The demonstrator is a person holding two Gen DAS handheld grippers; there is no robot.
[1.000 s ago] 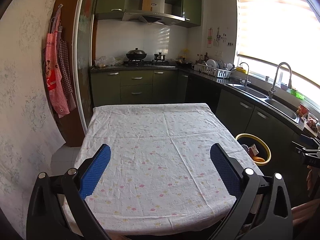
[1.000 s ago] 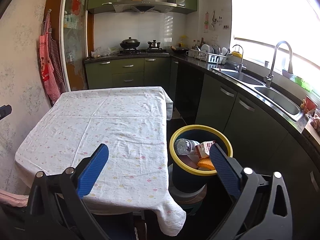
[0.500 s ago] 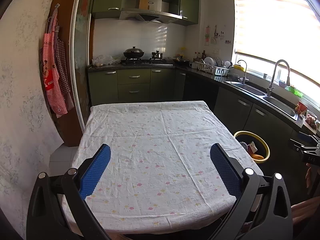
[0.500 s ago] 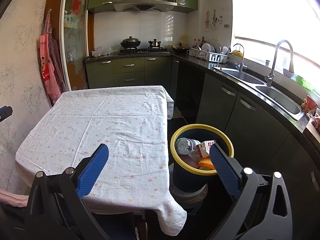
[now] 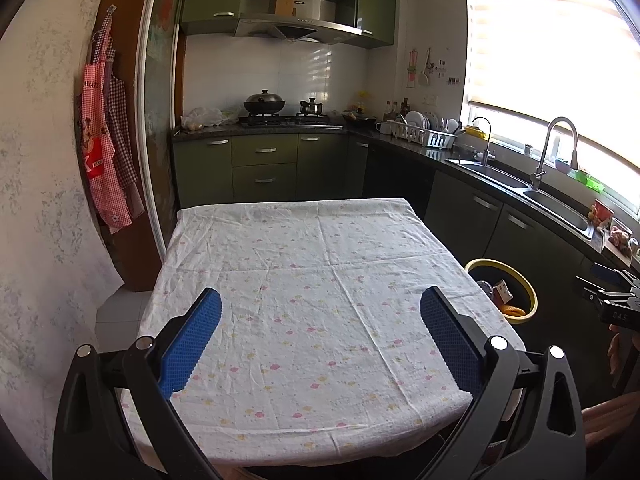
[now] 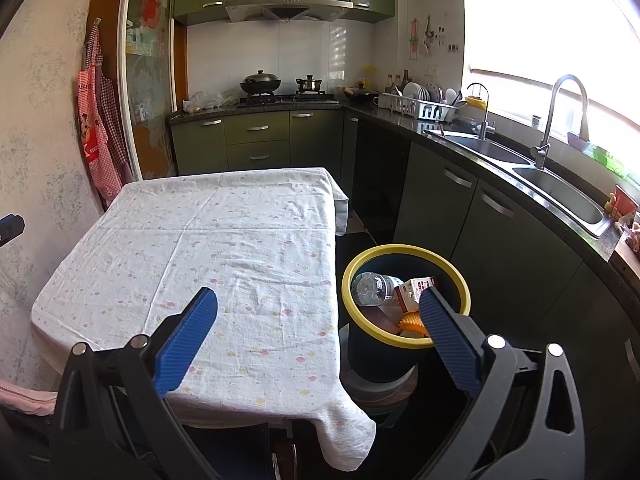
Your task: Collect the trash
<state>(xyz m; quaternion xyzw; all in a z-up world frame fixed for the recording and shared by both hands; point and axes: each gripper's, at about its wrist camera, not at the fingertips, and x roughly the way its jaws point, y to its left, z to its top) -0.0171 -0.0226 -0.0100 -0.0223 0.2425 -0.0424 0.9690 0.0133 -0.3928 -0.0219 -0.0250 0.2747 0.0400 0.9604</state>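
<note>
My left gripper (image 5: pixel 320 320), black-framed with blue ribbed pads, sits low in the left wrist frame with its fingers spread wide and nothing between them, above the near half of the table (image 5: pixel 304 280), which is draped in a white cloth with small pink and yellow flowers. The cloth looks bare in both views.

My right gripper (image 6: pixel 318 320) is likewise released and empty, in the lower part of the right wrist frame. Its left finger lies over the cloth's near right area, and its right finger (image 6: pixel 448 332) overlaps the near rim of the dark round bin with a yellow rim (image 6: pixel 360 276), which stands on the floor just beside the table's right edge, centre right of that frame. Inside the bin I see a clear plastic bottle (image 6: pixel 374 288), a red-and-white carton (image 6: pixel 414 290) and a bumpy orange piece (image 6: pixel 410 324). In the left wrist frame the bin shows at the right edge, past the table corner.
</note>
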